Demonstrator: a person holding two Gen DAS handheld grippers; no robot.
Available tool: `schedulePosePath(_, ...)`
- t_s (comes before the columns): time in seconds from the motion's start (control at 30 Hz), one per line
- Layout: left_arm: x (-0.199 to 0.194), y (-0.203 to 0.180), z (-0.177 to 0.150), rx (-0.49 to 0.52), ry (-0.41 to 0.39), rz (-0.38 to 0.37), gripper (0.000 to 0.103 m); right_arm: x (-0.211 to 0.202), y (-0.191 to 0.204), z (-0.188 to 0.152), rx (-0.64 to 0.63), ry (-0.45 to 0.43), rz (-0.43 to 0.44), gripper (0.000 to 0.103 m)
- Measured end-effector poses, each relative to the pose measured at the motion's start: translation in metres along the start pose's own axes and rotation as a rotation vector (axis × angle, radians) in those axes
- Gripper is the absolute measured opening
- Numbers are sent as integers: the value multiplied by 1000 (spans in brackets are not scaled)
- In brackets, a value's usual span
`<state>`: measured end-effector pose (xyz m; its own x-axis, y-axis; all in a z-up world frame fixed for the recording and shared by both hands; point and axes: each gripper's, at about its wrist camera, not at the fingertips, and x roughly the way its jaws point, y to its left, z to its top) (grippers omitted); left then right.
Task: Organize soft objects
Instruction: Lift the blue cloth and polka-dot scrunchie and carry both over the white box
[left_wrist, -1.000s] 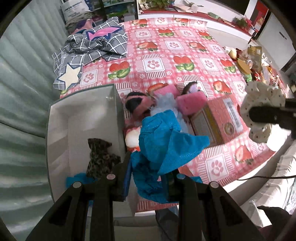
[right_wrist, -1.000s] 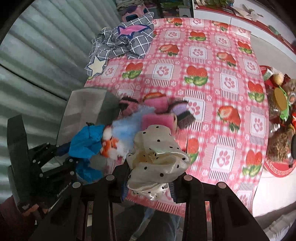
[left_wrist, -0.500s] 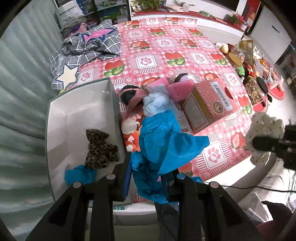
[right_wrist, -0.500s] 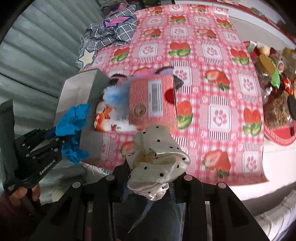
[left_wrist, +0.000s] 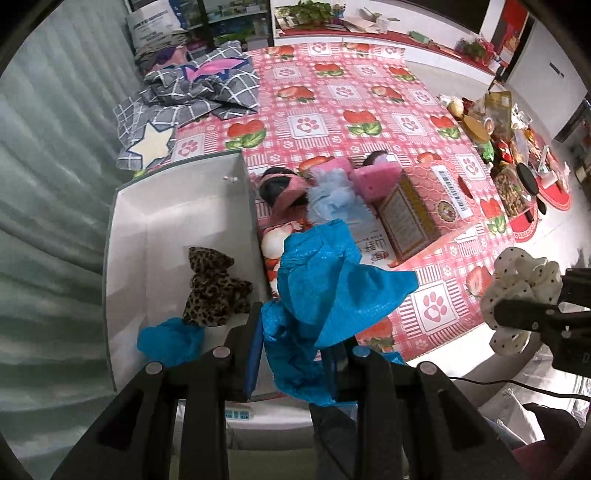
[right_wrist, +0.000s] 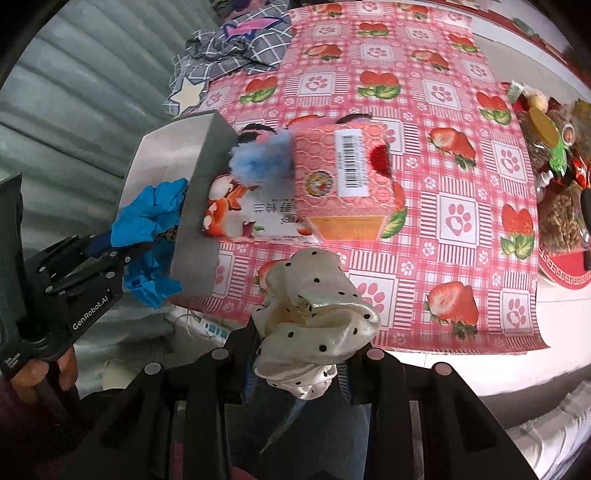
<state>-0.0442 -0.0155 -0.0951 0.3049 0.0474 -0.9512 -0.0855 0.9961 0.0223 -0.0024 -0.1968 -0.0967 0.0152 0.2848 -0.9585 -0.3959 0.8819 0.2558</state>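
Partway through, by the look of it — two soft things already boxed, two in the air, several left on the table. Nearest, clamped in the left gripper (left_wrist: 295, 363): a crumpled blue cover (left_wrist: 325, 295), held just beside the near right corner of the white box (left_wrist: 125, 229), not yet over its opening. Clamped in the right gripper (right_wrist: 299, 365): a cream dotted scrunchie (right_wrist: 314, 321), held off the near edge of the table (right_wrist: 461, 206), well apart from the box. Inside the box, at its near end: a leopard-print bow (left_wrist: 212, 291) and, touching it, a second blue cover (left_wrist: 168, 339); the far end of the box bare. Just beyond the box wall, on the strawberry cloth: a flat printed packet (right_wrist: 255, 218) with a pink carton (right_wrist: 343, 177) lying partly on it. Behind these, not yet sorted — a fluffy pale-blue puff (left_wrist: 332, 199), a pink-and-black hair band (left_wrist: 282, 184), a pink block (left_wrist: 375, 179). Farther off, at the far left corner: a heap of grey checked cloth (left_wrist: 195, 96). Along the right edge: snacks and jars (left_wrist: 509, 147), likely not part of the job.
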Motion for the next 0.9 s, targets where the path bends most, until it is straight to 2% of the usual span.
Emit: schedulePosePath(0.9,-1,79,-20,-244,-1,34,31,20,80,56,-233,68,1,36)
